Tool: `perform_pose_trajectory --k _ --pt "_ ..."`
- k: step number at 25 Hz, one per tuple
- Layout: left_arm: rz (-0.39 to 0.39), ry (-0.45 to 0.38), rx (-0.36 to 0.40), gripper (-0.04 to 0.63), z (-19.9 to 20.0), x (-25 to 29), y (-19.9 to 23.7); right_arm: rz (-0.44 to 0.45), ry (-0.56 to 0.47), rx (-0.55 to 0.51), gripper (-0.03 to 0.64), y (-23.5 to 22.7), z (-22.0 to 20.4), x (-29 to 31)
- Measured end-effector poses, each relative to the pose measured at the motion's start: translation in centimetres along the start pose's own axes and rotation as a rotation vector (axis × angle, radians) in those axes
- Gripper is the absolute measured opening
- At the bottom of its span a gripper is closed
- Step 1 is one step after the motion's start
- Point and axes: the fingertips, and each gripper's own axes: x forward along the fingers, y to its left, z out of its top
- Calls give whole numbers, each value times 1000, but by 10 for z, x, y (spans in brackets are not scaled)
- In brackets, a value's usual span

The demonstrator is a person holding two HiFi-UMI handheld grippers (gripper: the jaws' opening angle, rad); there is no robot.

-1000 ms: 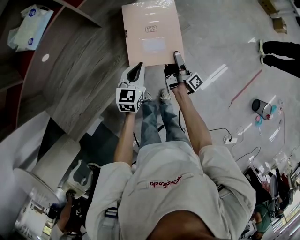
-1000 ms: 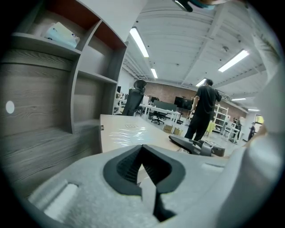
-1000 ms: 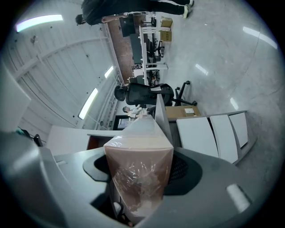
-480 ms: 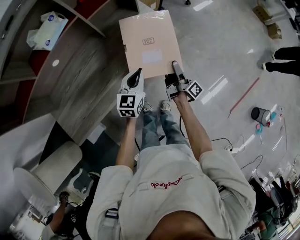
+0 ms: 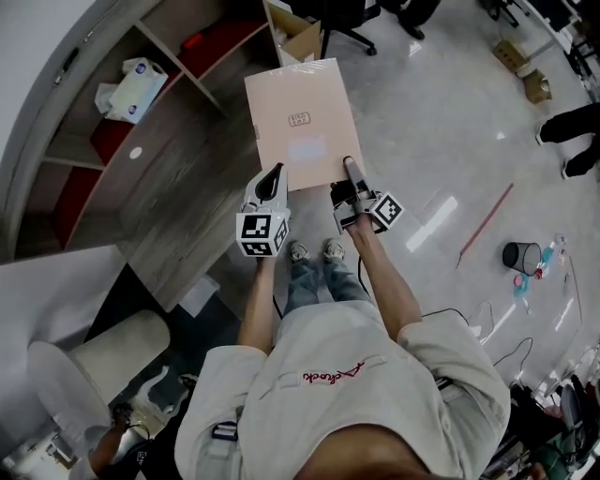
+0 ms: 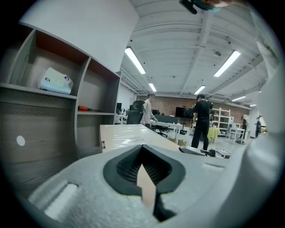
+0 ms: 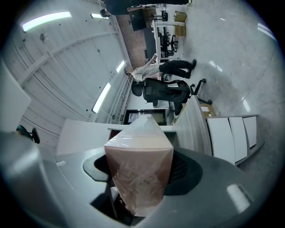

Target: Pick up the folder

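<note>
A pale pink folder (image 5: 300, 122) wrapped in clear film is held flat in the air, in front of the person and above the floor. My left gripper (image 5: 275, 174) is shut on its near left corner. In the left gripper view the folder's thin edge (image 6: 146, 186) sits between the dark pads, and its top face (image 6: 127, 135) stretches away. My right gripper (image 5: 350, 169) is shut on the near right edge. The folder's thick wrapped end (image 7: 139, 169) fills the jaws in the right gripper view.
A wooden shelf unit (image 5: 141, 178) stands at the left, with a tissue pack (image 5: 129, 77) and a red item (image 5: 193, 41) in it. A cardboard box (image 5: 302, 39) and an office chair (image 5: 352, 19) lie beyond the folder. A small bin (image 5: 522, 255) and cables sit on the floor at right. People stand far off (image 6: 202, 121).
Both grippers have risen together with the folder held between them. More of the shelf unit and the floor beyond now shows around it.
</note>
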Motion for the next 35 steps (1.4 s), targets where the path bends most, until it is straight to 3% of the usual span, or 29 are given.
perform_pose_trajectory --k 20,35 --pt "10 -102 68 0 69 -2 -23 46 -35 19 301 49 30 -22" --pt "73 -131 78 0 81 -7 -37 40 25 3 301 49 47 -36"
